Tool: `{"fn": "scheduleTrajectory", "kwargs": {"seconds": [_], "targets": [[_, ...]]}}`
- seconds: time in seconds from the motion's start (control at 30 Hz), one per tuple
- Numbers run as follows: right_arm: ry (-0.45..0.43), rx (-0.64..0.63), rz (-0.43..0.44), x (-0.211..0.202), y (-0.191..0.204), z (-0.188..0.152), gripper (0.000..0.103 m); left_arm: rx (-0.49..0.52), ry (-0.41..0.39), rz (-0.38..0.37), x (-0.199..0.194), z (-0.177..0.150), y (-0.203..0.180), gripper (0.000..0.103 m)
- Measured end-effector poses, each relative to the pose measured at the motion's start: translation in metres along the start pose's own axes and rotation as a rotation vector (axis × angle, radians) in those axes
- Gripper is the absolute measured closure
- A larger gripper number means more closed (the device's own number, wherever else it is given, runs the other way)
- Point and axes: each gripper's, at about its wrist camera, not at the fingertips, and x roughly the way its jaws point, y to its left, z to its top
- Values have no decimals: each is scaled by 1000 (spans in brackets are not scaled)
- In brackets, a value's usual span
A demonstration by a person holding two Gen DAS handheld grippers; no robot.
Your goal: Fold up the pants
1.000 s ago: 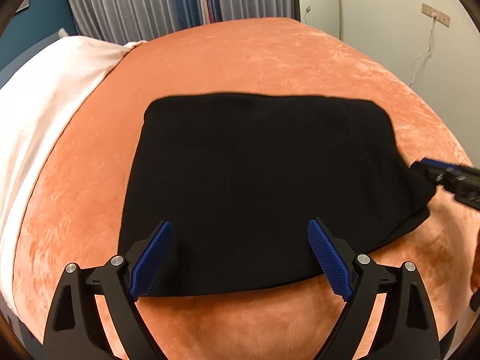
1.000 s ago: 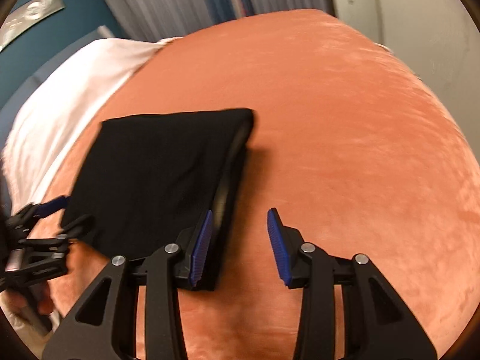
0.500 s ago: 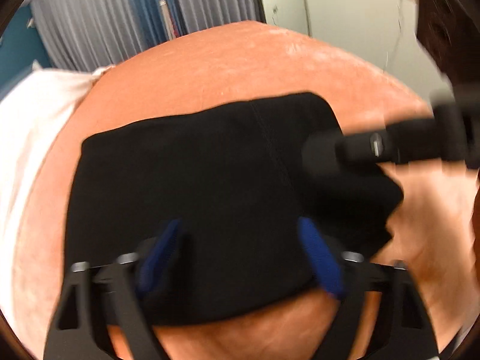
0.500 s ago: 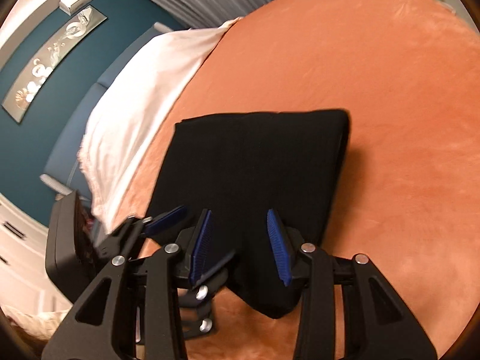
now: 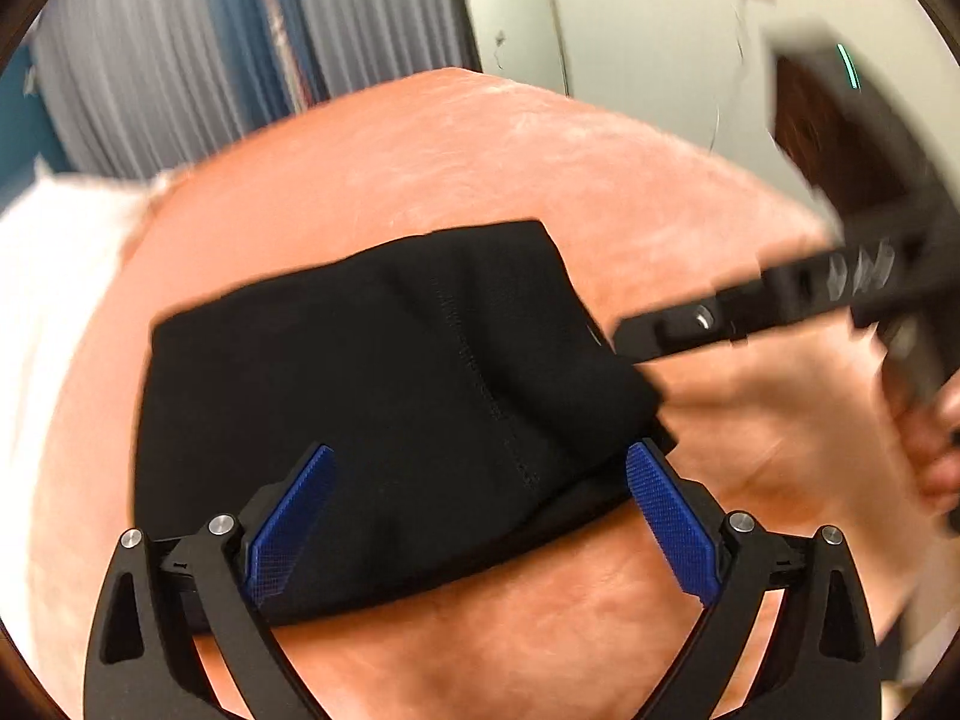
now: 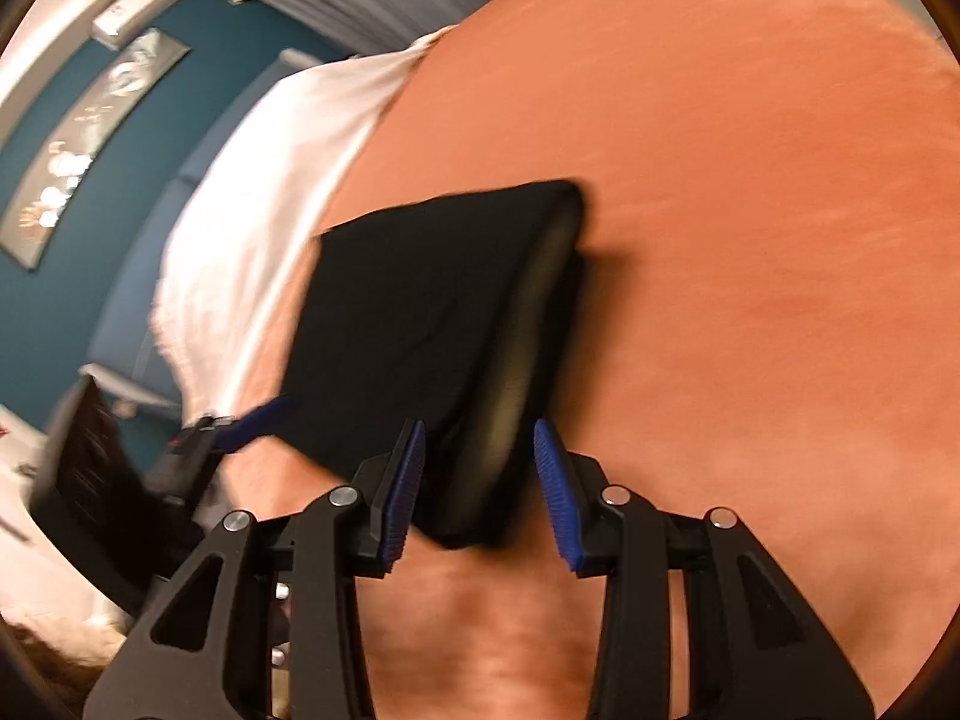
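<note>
The black pants (image 5: 390, 396) lie folded into a thick rectangle on the orange bedspread (image 5: 480, 150). My left gripper (image 5: 480, 528) is open, its blue pads straddling the near edge of the stack. My right gripper (image 6: 480, 486) is open at the stack's near corner, with the folded pants (image 6: 432, 312) between its pads; it shows blurred at the right of the left wrist view (image 5: 678, 330). The left gripper's blue fingertip (image 6: 258, 417) shows at the left of the right wrist view.
A white pillow or sheet (image 6: 270, 192) lies along the far left side of the bed. Grey and blue curtains (image 5: 210, 60) and a white wall (image 5: 630, 30) stand behind the bed. A teal wall with a framed picture (image 6: 78, 150) is at left.
Both grippers have swung round the stack, the views rotating and blurring. The right gripper has moved from the bare bedspread to the pants' corner. The stack's right edge has bunched up slightly.
</note>
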Motion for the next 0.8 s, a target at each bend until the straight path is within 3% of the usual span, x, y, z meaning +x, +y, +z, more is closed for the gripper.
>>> {"fn": "scheduleTrajectory", "kwargs": {"seconds": [0.03,0.1,0.2,0.27,0.3,0.33,0.37,0.43,0.5,0.57,0.8], "targets": [[18,-3,9,6,4,2,67,32,-3,15,3,1,-9,7],[32,-8,23,11,10,10,79,64,-7,23,8,1,-16,7],[24,-23,31,11,21,25,79,47,-11,-3,13,5,-12,8],[35,-30,74,14,31,36,79,1,-21,-48,19,12,0,30],[31,-27,77,16,33,42,79,-29,-2,-88,26,17,7,54],[19,-28,74,20,36,47,79,-81,30,-155,35,23,18,66],[-1,-26,70,17,36,51,79,-117,45,-181,40,25,26,68],[-72,-11,36,-7,21,50,78,-155,67,-184,48,29,39,84],[-111,-25,-57,-27,12,46,78,-187,51,-225,40,29,54,84],[-82,-54,-93,-28,7,42,78,-201,22,-232,28,29,63,84],[30,-194,-151,28,20,43,78,-286,-35,-209,-2,37,96,84]]}}
